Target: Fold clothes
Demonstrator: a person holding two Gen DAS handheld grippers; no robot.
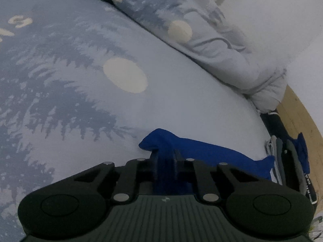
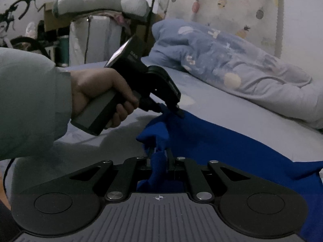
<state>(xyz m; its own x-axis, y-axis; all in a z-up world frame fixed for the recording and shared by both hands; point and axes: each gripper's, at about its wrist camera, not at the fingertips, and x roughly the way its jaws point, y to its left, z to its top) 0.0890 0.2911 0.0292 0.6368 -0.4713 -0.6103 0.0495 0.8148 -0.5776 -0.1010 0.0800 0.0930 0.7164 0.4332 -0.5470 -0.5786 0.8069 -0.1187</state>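
Garment [image 2: 222,141], blue, lies spread on the bed [image 2: 232,109], no fold visible yet. Left gripper [image 1: 164,157] and right gripper [image 2: 159,157] both pinch its near edge; folding all remains.

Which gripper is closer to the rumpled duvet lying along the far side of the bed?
Left. The left gripper pinches the blue garment farther up the bed, toward the duvet. The right gripper grips the same garment at its near edge.
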